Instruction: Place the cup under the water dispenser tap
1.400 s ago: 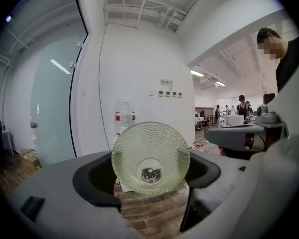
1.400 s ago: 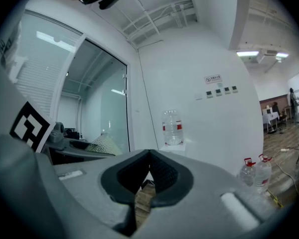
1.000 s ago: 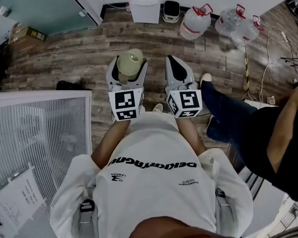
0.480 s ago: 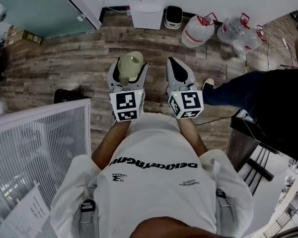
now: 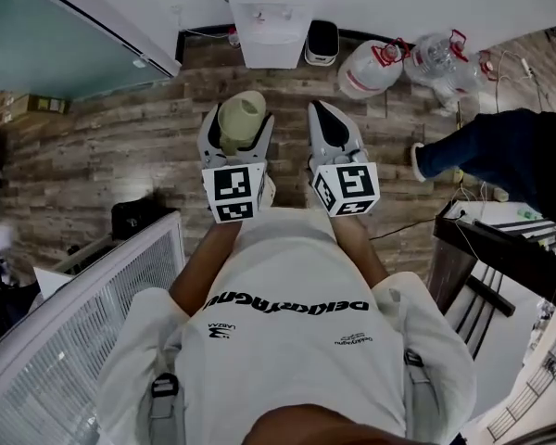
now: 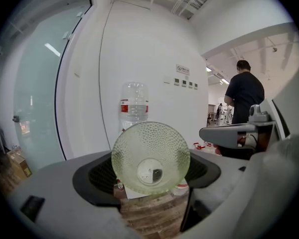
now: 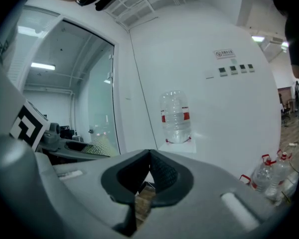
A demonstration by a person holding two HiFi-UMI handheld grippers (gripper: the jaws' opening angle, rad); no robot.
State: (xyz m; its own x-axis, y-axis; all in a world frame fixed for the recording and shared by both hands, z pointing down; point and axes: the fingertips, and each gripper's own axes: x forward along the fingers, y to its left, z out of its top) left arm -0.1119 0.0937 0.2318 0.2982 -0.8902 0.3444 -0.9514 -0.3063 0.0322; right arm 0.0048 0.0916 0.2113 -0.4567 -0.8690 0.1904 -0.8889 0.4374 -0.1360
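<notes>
- Left gripper (image 5: pixel 238 130): jaws clamped on the cup (image 6: pixel 150 157), which is pale green, dimpled and see-through. It sits between the jaw pads, out toward their tips.
- The cup's long axis seems to run along the jaws, not upright. The left gripper view shows a round outline with a small disc at its centre. I cannot tell whether mouth or base points forward.
- Right gripper (image 5: pixel 322 119): jaws pressed together, nothing between them. It is held just beside the left one on its right, level with it.
- Water dispenser (image 5: pixel 273 7): white, against the wall, with a bottle (image 6: pixel 134 101) upended on top. It lies straight ahead of the left jaws and well apart from them, with bare plank floor between. The left gripper is the one lined up with it.
- Judgement: the carry is under way and the cup is not yet near the tap. The cup probably needs turning upright before it is set down.
- Hard to make out: the taps are only specks on the dispenser's front in the head view. In the left gripper view the cup covers the dispenser's body, and no drip shelf is visible.
- Off to the right, clear of both grippers: spare water jugs (image 5: pixel 371 68) and a bystander's leg (image 5: pixel 486 151).
</notes>
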